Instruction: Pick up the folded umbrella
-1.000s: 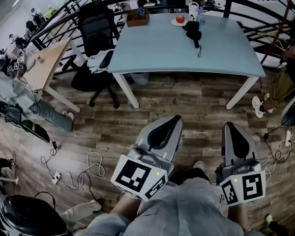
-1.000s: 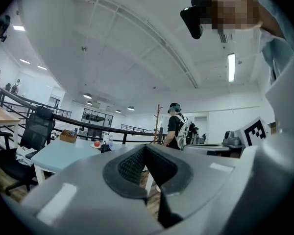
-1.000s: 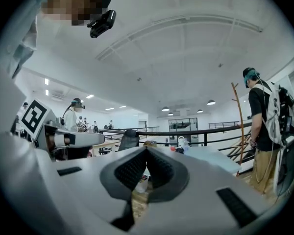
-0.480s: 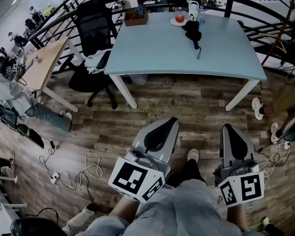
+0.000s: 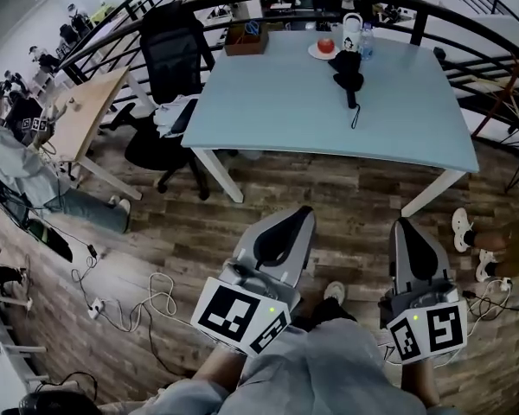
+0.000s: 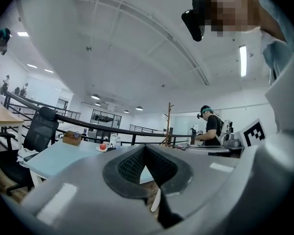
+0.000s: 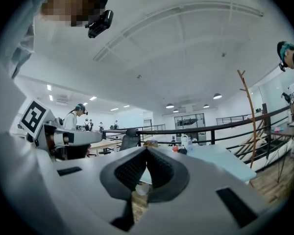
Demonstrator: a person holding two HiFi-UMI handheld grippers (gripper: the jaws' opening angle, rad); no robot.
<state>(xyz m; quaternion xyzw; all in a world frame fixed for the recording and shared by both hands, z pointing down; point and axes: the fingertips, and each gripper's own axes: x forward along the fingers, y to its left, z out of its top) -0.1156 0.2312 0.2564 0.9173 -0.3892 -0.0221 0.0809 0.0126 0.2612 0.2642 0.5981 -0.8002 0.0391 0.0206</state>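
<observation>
The folded black umbrella (image 5: 349, 69) lies on the far part of the pale blue table (image 5: 277, 102), its strap trailing toward me. In the left gripper view it is a small dark shape (image 6: 110, 148) beside a red apple (image 6: 102, 146). Both grippers are held low in front of my body, over the wood floor and well short of the table. My left gripper (image 5: 299, 214) has its jaws pressed together with nothing between them (image 6: 145, 149). My right gripper (image 5: 406, 225) is likewise shut and empty (image 7: 147, 150).
On the table's far edge sit an apple on a plate (image 5: 325, 47), a brown box (image 5: 246, 37) and a white bottle (image 5: 354, 27). A black office chair (image 5: 169, 54) stands at the table's left. Cables (image 5: 147, 305) lie on the floor; a seated person (image 5: 17, 167) is far left.
The table and umbrella have shifted slightly in the head view as I move over the floor. Both grippers stay shut and low. The person at the right edge has nearly left the view.
</observation>
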